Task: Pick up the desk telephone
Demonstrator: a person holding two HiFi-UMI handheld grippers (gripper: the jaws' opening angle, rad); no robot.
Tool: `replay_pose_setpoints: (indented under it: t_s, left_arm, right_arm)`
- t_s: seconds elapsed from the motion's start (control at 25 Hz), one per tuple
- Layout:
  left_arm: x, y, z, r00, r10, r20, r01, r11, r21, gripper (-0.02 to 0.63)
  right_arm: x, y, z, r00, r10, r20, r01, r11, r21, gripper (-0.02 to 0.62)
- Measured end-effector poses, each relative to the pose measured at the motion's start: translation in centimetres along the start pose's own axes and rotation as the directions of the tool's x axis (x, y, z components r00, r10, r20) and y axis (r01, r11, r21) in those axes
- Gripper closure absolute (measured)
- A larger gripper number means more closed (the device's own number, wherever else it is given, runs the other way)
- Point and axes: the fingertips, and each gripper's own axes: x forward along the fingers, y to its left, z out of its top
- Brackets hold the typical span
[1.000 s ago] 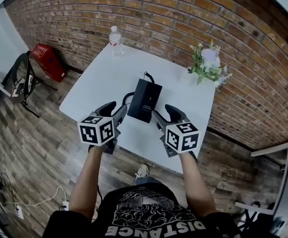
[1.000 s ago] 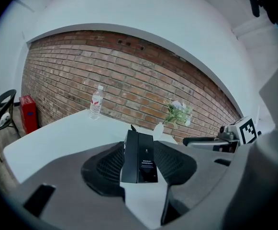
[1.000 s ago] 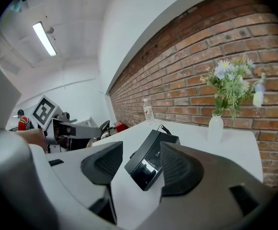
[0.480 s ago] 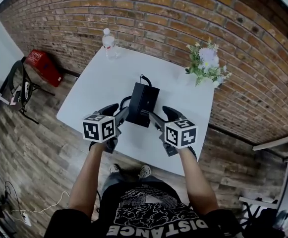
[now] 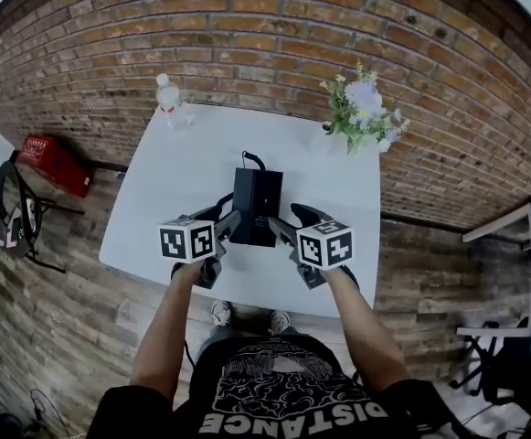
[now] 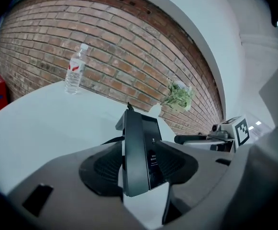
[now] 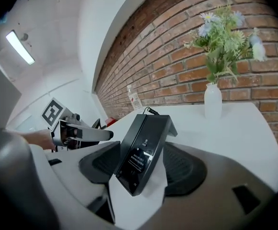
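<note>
Head view: the desk telephone (image 5: 255, 206) sits mid-table toward the near edge of the white table (image 5: 169, 186), with the left gripper (image 5: 228, 227) and right gripper (image 5: 279, 230) on either side of its near end. Both sets of jaws are opening wide with the phone between them, and the pads (image 6: 105, 169) look to be just clear of its sides, so nothing grips it.

Here's the danger, as I judge it: in both gripper views the phone reads as a slab up on a narrow edge and leaning. With the jaws wide, it could tip flat onto the table. The cord (image 5: 249, 159) at the far end could drag or snag if the phone is lifted. I can't tell whether its lower edge touches the tabletop.

It's hard, smooth matte black plastic, wedge-shaped, with a small printed label on one face. That's slick stuff, but the dark pads are finely ribbed. The tabletop is glossy and bare nearby.
</note>
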Motion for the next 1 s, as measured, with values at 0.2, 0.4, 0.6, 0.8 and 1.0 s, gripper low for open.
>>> replay_pose_setpoints:
  t_s: [0.2, 0.4, 0.6, 0.8, 1.0]
  left_arm:
    - [1.9, 0.8, 0.0, 0.993, -0.1, -0.057, 0.097, 0.994, -0.047, 0.392]
    - [3.3, 1.4, -0.5, 0.976, -0.185, -0.113, 0.175, 0.981, -0.088, 0.38]
    - [4.7, 1.1, -0.7, 0.951, -0.26, -0.165, 0.25, 0.965, -0.079, 0.38]
    - [6.0, 0.9, -0.7, 0.93, -0.31, -0.197, 0.297, 0.95, -0.092, 0.38]
    - [6.8, 0.7, -1.1, 0.908, -0.353, -0.226, 0.336, 0.935, -0.109, 0.38]
  right_arm:
    - [1.7, -0.7, -0.9, 1.0, -0.021, -0.023, 0.023, 0.997, 0.071, 0.333]
    - [3.4, -1.0, -1.8, 0.998, -0.046, -0.052, 0.051, 0.993, 0.109, 0.322]
    - [4.5, -1.2, -2.4, 0.996, -0.057, -0.071, 0.067, 0.986, 0.153, 0.308]
    - [5.5, -1.6, -2.7, 0.996, -0.061, -0.069, 0.074, 0.977, 0.199, 0.305]
    - [6.1, -2.0, -2.9, 0.996, -0.058, -0.067, 0.073, 0.966, 0.249, 0.307]
